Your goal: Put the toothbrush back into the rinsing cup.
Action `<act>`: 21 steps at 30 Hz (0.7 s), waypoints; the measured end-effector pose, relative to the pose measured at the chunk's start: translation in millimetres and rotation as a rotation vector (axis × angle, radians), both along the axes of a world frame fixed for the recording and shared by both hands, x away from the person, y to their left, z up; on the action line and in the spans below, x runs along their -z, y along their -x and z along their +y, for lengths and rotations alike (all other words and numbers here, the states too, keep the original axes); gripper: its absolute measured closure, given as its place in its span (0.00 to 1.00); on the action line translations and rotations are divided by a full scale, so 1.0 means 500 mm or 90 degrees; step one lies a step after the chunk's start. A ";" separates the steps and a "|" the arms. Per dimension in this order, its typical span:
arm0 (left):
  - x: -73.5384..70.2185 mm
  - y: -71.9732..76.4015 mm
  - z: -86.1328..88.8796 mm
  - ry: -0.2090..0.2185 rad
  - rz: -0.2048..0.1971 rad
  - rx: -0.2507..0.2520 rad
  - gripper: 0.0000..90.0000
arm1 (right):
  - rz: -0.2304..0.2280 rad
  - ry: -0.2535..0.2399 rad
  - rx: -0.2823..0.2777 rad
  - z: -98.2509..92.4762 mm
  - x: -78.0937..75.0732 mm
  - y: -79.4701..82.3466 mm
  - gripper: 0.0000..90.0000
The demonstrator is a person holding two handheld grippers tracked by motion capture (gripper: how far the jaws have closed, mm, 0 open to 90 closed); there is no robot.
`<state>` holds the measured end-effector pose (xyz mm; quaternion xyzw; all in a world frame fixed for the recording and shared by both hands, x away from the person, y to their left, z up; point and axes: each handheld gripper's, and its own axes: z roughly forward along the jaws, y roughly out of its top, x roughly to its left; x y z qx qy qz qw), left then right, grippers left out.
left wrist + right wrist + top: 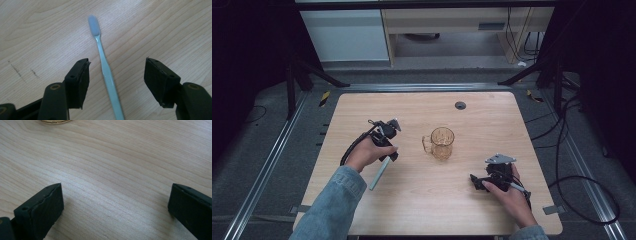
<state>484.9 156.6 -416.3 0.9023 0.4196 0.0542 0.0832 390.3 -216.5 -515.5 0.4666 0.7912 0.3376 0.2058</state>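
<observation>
A pale blue-green toothbrush (379, 176) lies flat on the wooden table (492, 115), left of centre. My left gripper (388, 156) points down over its upper end. In the left gripper view the toothbrush (106, 70) runs up between the two jaws, bristle head away from me, and neither pad touches it; the left gripper (116, 62) is open. An amber glass mug (441, 143) stands upright at the table's middle, handle to the left. My right gripper (474, 180) rests low at the front right, open (116, 187), with bare wood between its jaws.
The mug's base (53, 121) peeks in at the top edge of the right gripper view. A dark round grommet (460, 105) sits in the table near its far edge. Cables trail on the floor right of the table.
</observation>
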 end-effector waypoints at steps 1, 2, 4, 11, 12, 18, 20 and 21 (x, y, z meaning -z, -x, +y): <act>0.000 0.000 0.000 0.000 0.000 0.000 0.42 | 0.000 0.000 0.000 0.000 0.000 0.000 0.01; 0.001 0.000 -0.003 0.000 0.003 0.000 0.42 | 0.000 0.000 0.000 0.000 0.000 0.000 0.01; 0.003 -0.002 -0.006 -0.004 0.004 0.000 0.43 | 0.001 0.000 0.000 0.000 0.000 0.000 0.01; 0.004 -0.002 -0.001 -0.024 0.005 0.000 0.49 | 0.000 0.000 0.000 0.000 0.000 0.000 0.01; 0.005 -0.001 0.000 -0.027 0.005 -0.002 0.49 | 0.000 0.000 0.000 0.000 0.000 0.000 0.01; 0.021 -0.008 0.007 -0.036 0.019 -0.012 0.51 | -0.001 0.001 -0.001 0.000 0.000 0.000 0.01; 0.023 -0.011 0.011 -0.037 0.019 -0.018 0.53 | 0.000 0.000 0.000 0.000 0.000 0.000 0.01; 0.025 -0.012 0.012 -0.038 0.024 -0.021 0.53 | 0.000 0.000 0.000 0.000 0.000 0.000 0.01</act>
